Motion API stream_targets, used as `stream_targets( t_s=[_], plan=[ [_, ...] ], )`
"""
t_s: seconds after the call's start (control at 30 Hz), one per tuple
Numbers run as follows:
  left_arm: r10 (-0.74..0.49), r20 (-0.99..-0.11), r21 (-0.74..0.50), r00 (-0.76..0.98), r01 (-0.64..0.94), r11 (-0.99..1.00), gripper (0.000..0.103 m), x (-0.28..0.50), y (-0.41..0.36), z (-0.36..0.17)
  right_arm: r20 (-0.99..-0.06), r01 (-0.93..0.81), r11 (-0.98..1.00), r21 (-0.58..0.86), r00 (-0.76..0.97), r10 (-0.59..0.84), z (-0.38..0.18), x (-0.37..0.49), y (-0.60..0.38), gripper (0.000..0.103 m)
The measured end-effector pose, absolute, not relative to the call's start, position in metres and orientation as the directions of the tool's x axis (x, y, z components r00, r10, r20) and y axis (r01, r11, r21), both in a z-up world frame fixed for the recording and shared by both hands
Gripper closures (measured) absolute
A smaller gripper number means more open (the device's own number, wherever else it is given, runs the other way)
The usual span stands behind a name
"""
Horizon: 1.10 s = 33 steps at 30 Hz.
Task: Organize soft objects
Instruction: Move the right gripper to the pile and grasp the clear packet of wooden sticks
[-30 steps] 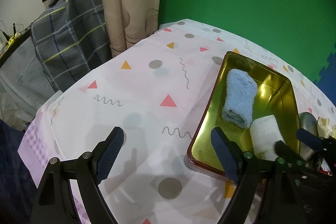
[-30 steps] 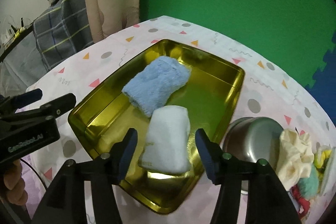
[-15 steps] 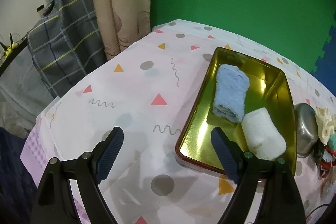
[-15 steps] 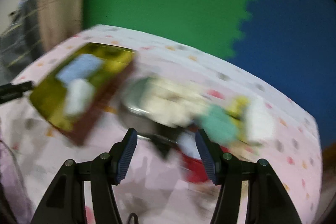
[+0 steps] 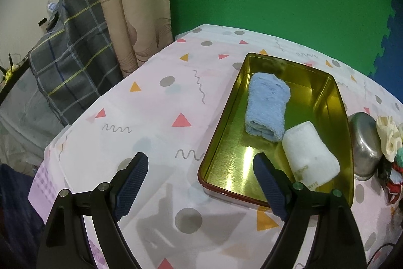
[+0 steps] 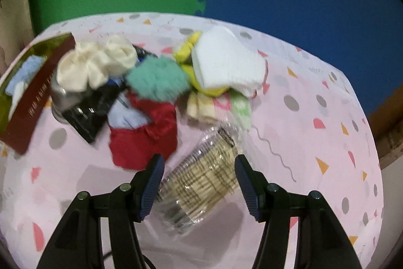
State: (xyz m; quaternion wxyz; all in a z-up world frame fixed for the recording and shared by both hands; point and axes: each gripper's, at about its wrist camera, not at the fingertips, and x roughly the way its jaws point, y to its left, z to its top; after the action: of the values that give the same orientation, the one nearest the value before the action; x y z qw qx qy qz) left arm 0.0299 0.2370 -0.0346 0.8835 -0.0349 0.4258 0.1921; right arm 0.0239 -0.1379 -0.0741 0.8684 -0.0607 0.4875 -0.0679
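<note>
A gold tin tray holds a rolled blue towel and a rolled white towel. My left gripper is open and empty above the tablecloth, just left of the tray's near corner. My right gripper is open and empty over a pile of soft things: a cream cloth, a teal fluffy cloth, a red cloth, a folded white cloth, yellow pieces and a plastic-wrapped plaid cloth between its fingers.
A steel bowl stands right of the tray, beside the pile. A black object lies under the cream cloth. The tray's red side shows at left in the right wrist view. A plaid fabric and curtain stand beyond the table's left edge.
My right gripper has swung right from over the tray, leaving the white towel in it, and now hangs over the pile. My left gripper has drawn back slightly.
</note>
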Motion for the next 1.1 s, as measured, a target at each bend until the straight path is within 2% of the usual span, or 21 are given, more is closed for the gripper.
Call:
stream_targets(
  t_s=[0.4,0.53,0.73,0.83,0.97,1.1],
  plan=[
    [0.314,-0.762,0.125,0.566,-0.348,0.929,0.020,0.030,0.228,-0.037,-0.835,0.082,0.982,-0.170,0.517,-0.188,-0.079,-0.004,-0.190,0.038],
    [0.313,-0.760,0.135,0.569,-0.334,0.933,0.020,0.030,0.222,-0.036,-0.825,0.097,0.974,-0.204,0.519,-0.225,-0.081,-0.011,-0.201,0.034],
    [0.312,-0.754,0.147,0.577,-0.315,0.938,0.020,0.030,0.216,-0.035,-0.838,0.163,0.973,-0.160,0.499,-0.222,-0.084,-0.017,-0.217,0.033],
    [0.300,-0.755,0.139,0.583,-0.305,0.942,0.020,0.030,0.215,-0.034,-0.849,0.199,0.976,-0.092,0.496,-0.181,-0.088,-0.020,-0.227,0.033],
    [0.288,-0.752,0.135,0.593,-0.289,0.948,0.020,0.030,0.209,-0.032,-0.855,0.202,0.979,-0.034,0.502,-0.133,-0.090,-0.017,-0.234,0.033],
    [0.257,-0.753,0.113,0.606,-0.266,0.957,0.020,0.029,0.199,-0.028,-0.847,0.165,0.985,-0.044,0.516,-0.124,-0.092,-0.010,-0.233,0.033]
  ],
)
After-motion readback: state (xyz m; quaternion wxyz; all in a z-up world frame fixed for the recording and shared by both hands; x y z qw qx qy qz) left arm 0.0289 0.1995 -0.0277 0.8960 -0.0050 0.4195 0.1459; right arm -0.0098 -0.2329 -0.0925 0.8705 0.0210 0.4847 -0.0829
